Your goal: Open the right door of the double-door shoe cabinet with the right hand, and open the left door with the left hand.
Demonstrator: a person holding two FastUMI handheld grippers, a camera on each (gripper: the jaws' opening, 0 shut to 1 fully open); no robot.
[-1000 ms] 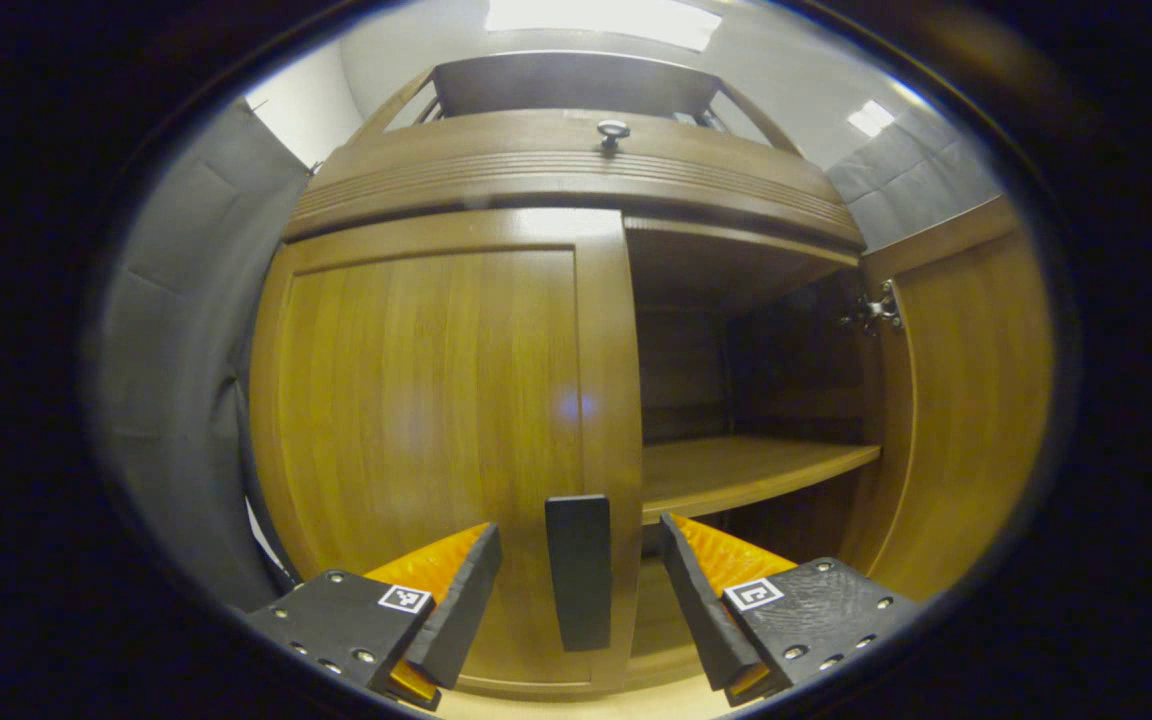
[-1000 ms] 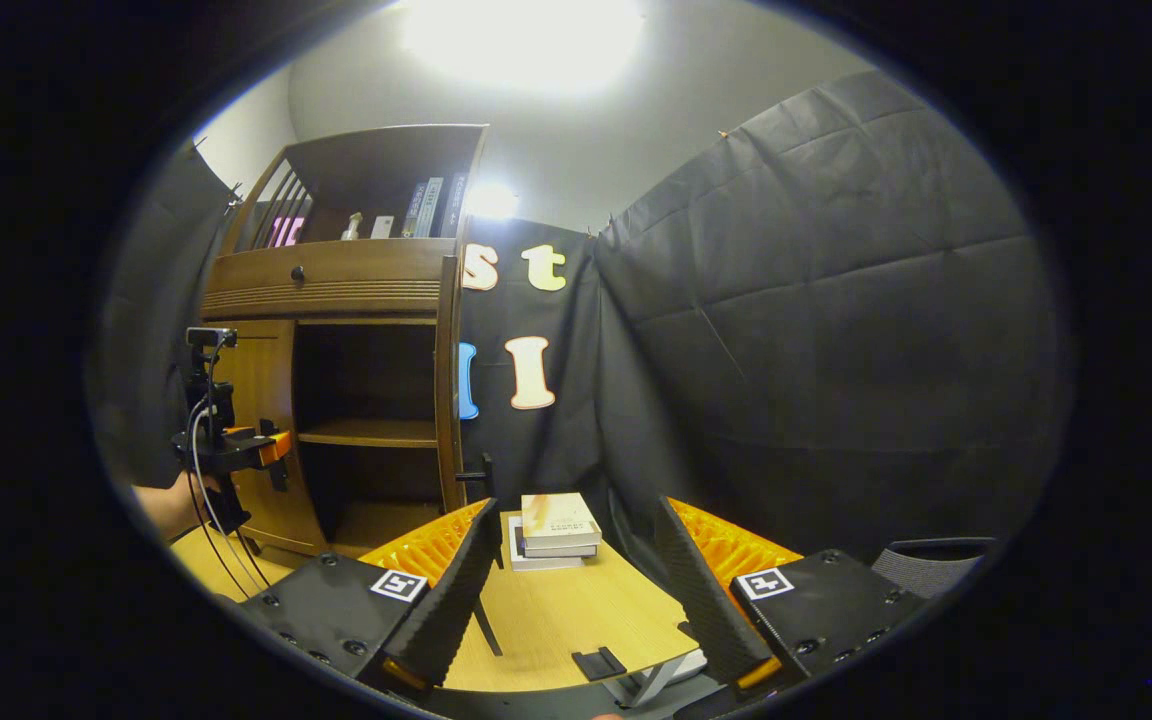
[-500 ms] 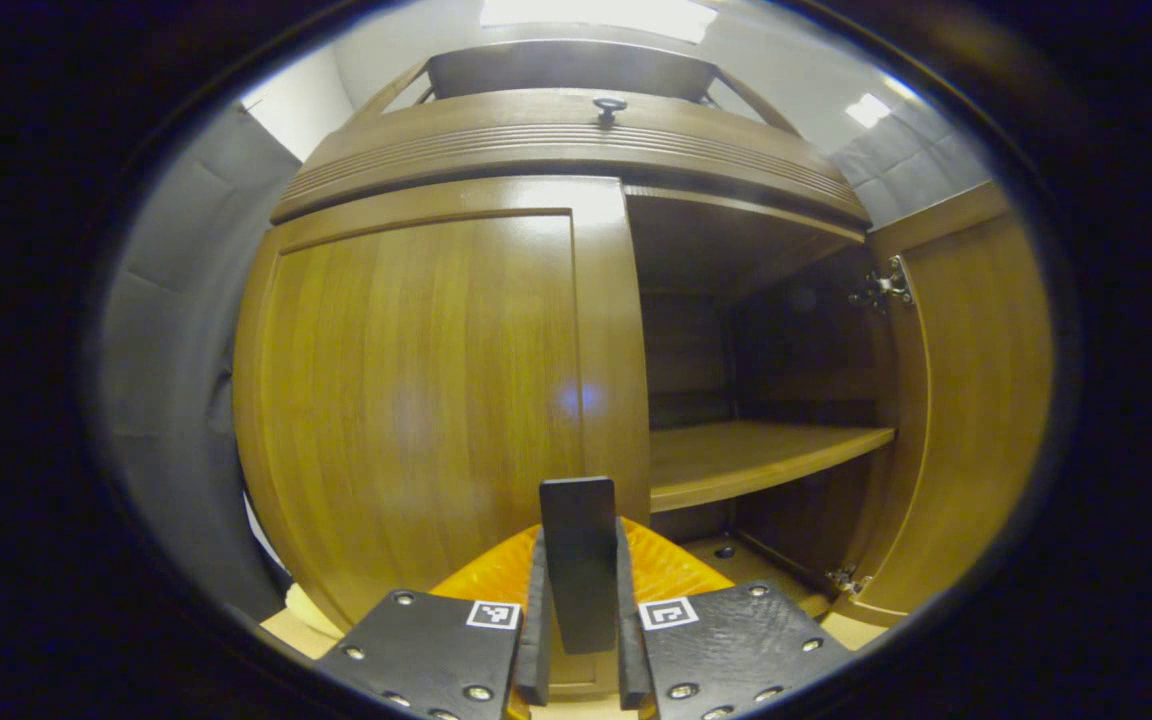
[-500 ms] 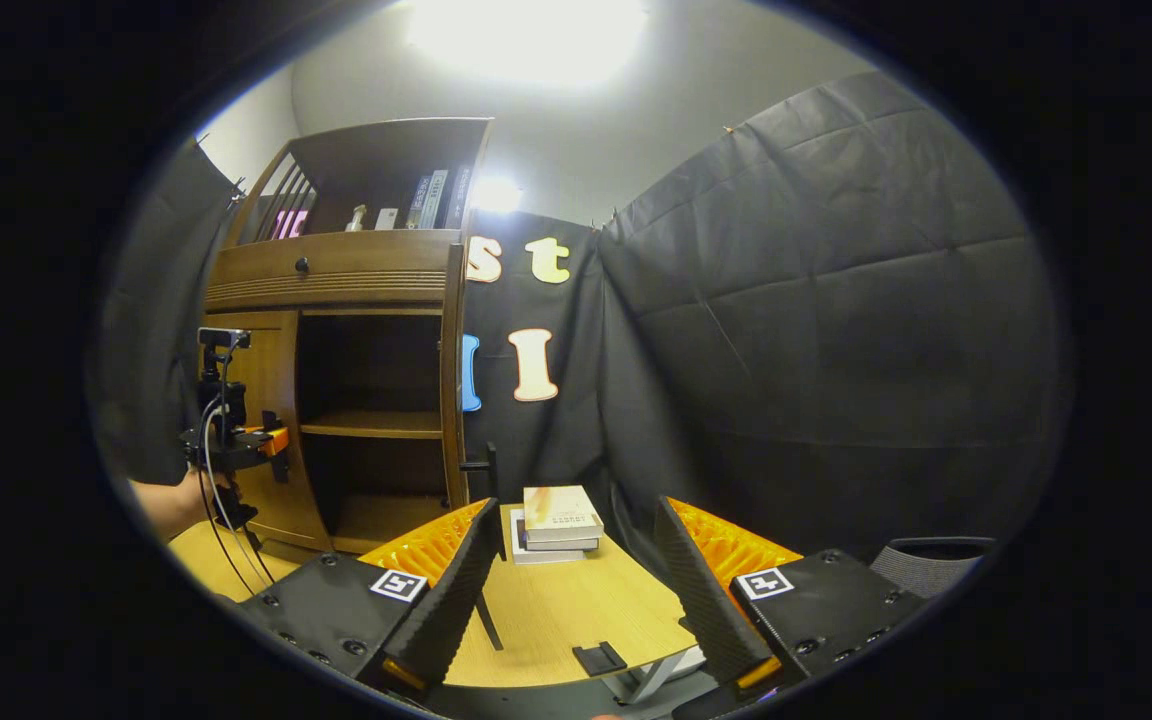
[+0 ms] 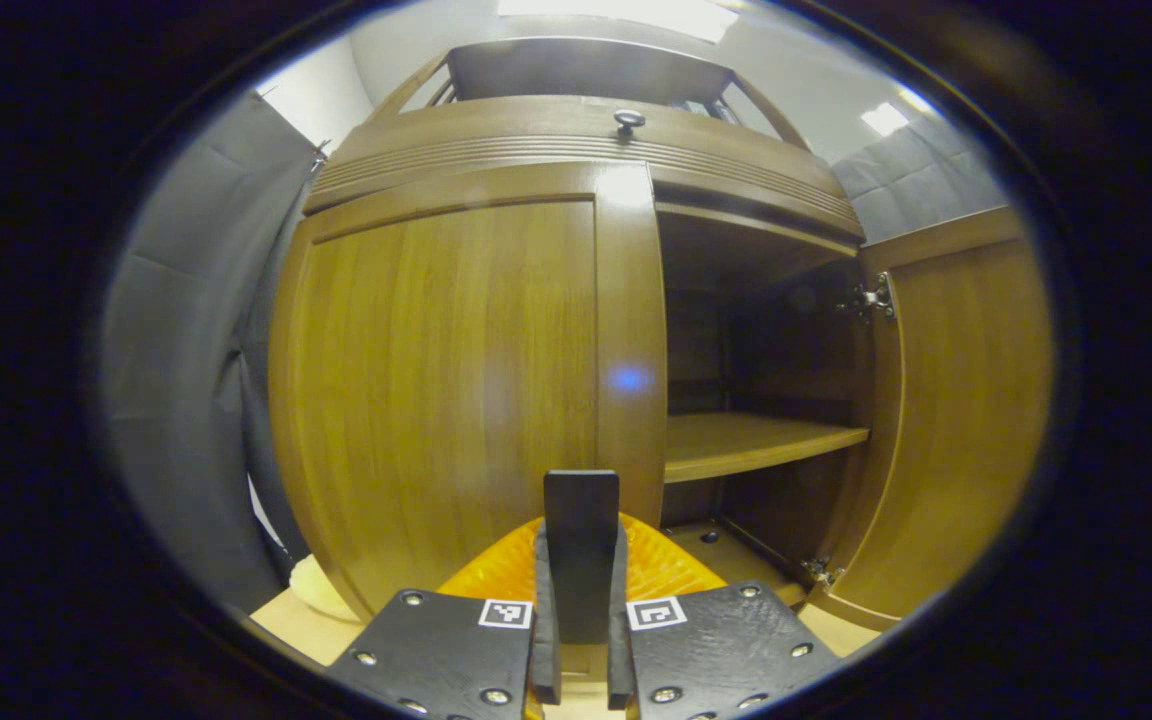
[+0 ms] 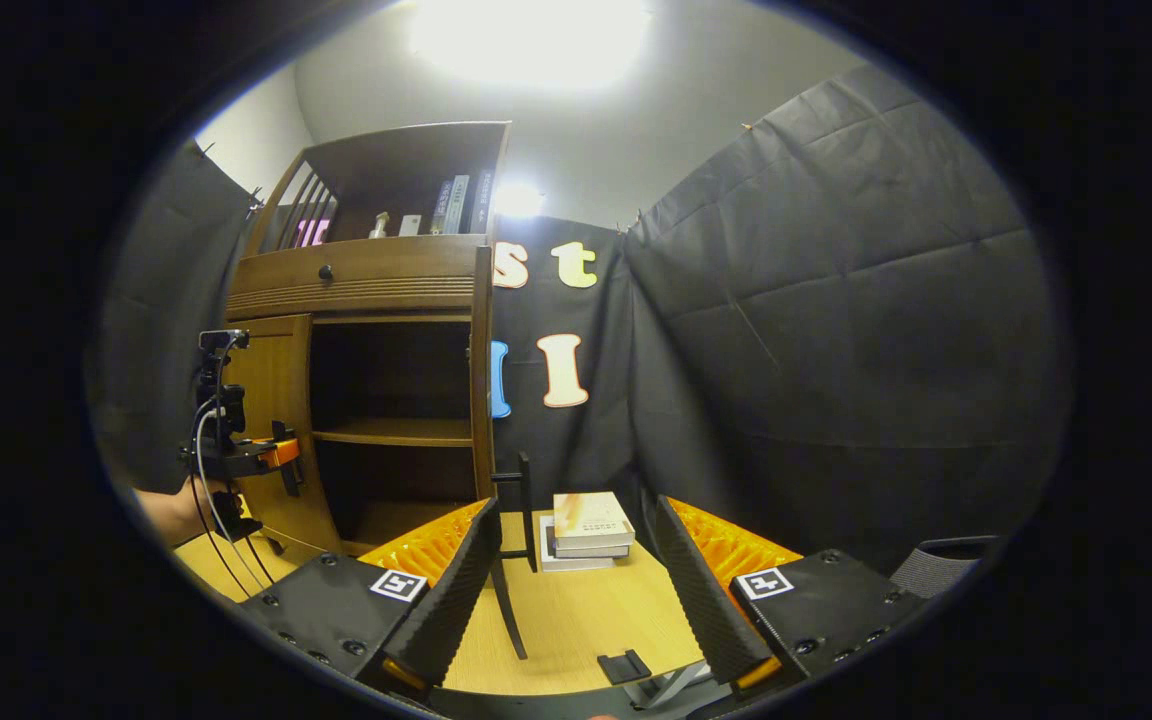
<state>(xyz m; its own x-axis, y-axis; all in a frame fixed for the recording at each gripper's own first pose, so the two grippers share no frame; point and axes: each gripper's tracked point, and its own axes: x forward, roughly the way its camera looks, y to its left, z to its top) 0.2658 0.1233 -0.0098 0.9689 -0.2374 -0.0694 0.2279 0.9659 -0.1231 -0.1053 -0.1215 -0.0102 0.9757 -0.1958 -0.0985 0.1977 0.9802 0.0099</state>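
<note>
The left gripper (image 5: 576, 640) had both fingers clamped on the dark upright handle (image 5: 581, 555) at the inner edge of the left door (image 5: 446, 390); a second before, those fingers had stood wide apart on either side of the handle, so the grasp itself was the fresh change; in the half second since they closed, the view had shifted only a little, and whether the door had begun to swing could not be told from it. In the left gripper view the left door looked flush with the front of the shoe cabinet (image 5: 576, 150), so the left half of the task appeared to be at the pull stage, grip made, door not visibly opened. Seen from the right gripper view, the same left gripper (image 6: 271, 455) sat against that door, held by a hand (image 6: 171, 510) at the frame's left edge. The right gripper (image 6: 576, 590) hung wide open and held nothing, well back from the cabinet over the desk (image 6: 576, 620); near the desk's far edge lay a stack of books (image 6: 586, 520). The right door (image 5: 956, 420) stood swung fully out, baring the shelf (image 5: 756, 445) inside; that half looked done; what remained was to draw the left handle outward on its hinge arc.
</note>
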